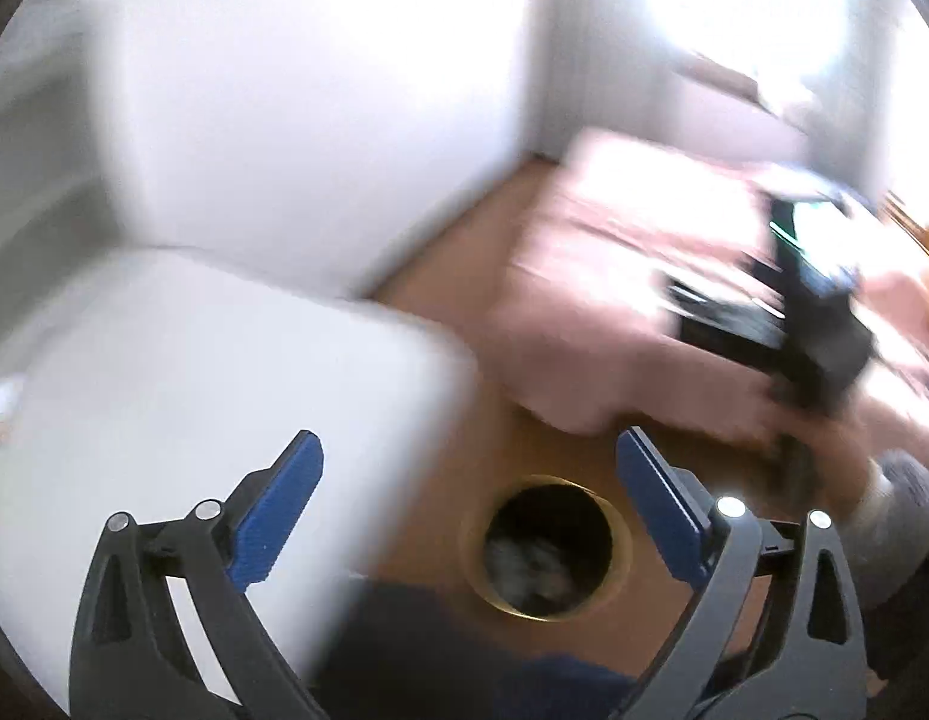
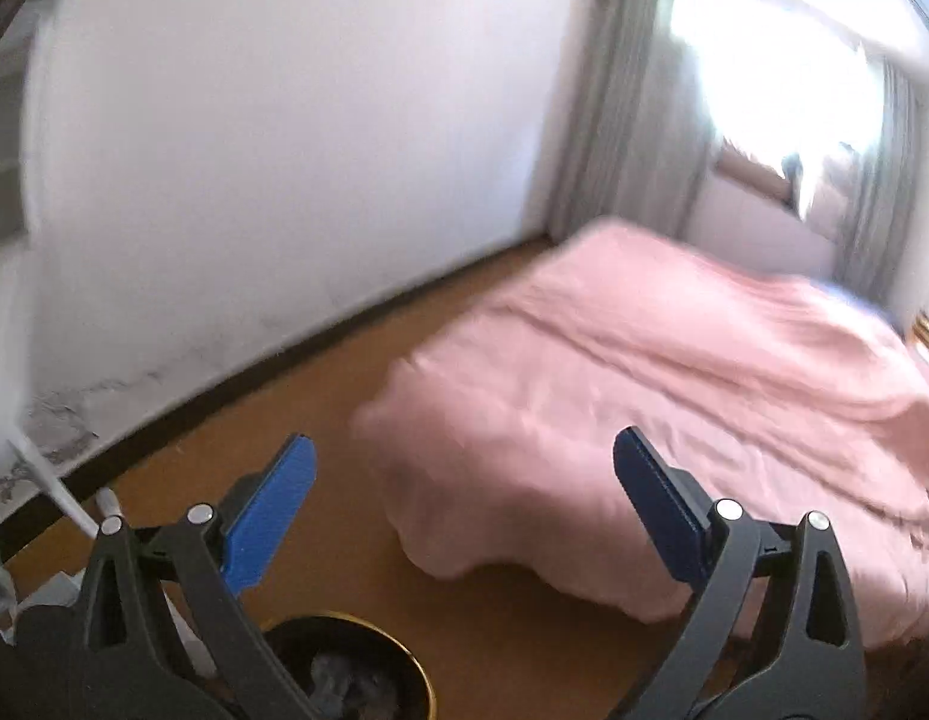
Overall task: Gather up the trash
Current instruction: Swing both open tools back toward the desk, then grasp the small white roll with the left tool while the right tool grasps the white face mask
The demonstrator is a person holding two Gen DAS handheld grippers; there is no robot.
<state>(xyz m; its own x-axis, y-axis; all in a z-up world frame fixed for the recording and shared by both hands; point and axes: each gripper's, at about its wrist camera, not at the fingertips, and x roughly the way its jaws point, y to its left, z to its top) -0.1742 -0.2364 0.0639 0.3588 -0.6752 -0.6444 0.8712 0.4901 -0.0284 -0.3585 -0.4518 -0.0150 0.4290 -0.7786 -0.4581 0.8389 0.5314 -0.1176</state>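
Note:
A round black trash bin with a gold rim (image 1: 548,549) stands on the brown floor and holds crumpled grey trash. My left gripper (image 1: 470,462) is open and empty, above and just beyond the bin. The bin also shows in the right wrist view (image 2: 350,669), at the bottom edge. My right gripper (image 2: 464,462) is open and empty, over the floor beside the bed. In the left wrist view the other gripper (image 1: 818,324) shows blurred at the right, over the bed.
A bed with a pink cover (image 2: 674,396) fills the right side. A white wall (image 2: 284,150) runs along the left with a dark baseboard. A white blurred surface (image 1: 194,420) is close at the left. Grey curtains and a bright window (image 2: 764,60) are behind the bed.

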